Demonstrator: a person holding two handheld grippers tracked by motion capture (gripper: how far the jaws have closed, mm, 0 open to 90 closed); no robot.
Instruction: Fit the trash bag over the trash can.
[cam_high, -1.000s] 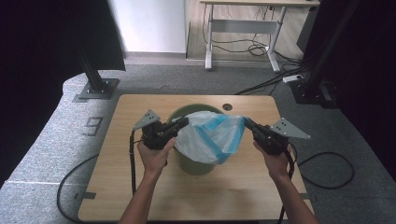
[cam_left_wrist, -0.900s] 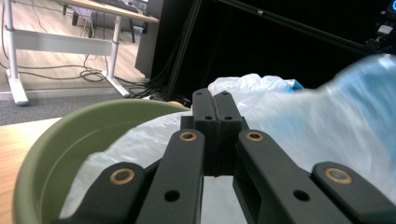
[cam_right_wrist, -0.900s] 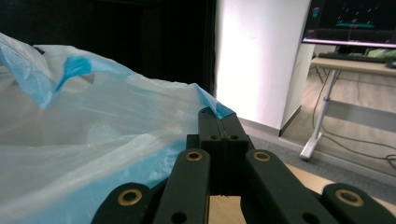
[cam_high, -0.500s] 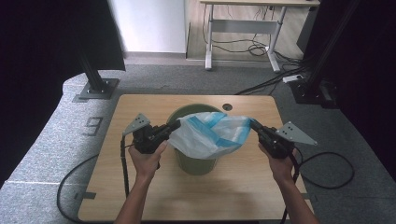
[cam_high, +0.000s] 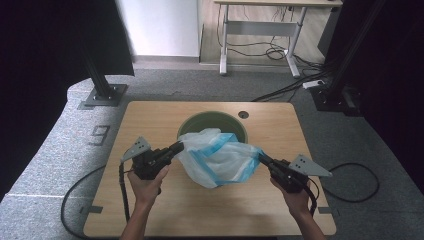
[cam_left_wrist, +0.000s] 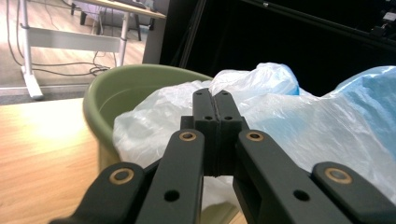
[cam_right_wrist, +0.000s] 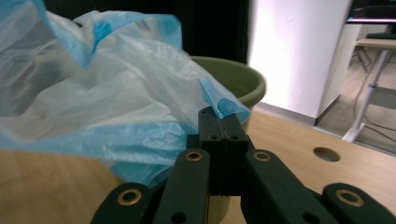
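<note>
On the pale wooden table (cam_high: 150, 215), seen from the high view, I hold a thin, crinkled plastic bag (cam_high: 220, 160), translucent white with blue edging, stretched between my two tools over the front rim of a round olive-green bin (cam_high: 235, 125). The left gripper (cam_high: 178, 148), at nine o'clock of the bag, is clamped on its edge; the right gripper (cam_high: 261, 157), at three o'clock, pinches the opposite edge. A small round hole (cam_high: 243, 114) sits in the tabletop at one o'clock of the bin.

In the left gripper view, the matte black jaws are pressed together on the bag's (cam_left_wrist: 299, 116) filmy white skin, with the bin's (cam_left_wrist: 140, 79) smooth, curved rim at eleven o'clock.

In the right gripper view, the jaws are closed flat on a blue strip of the bag (cam_right_wrist: 116, 102), which billows at ten o'clock; the bin (cam_right_wrist: 238, 81) rises behind at twelve.
</note>
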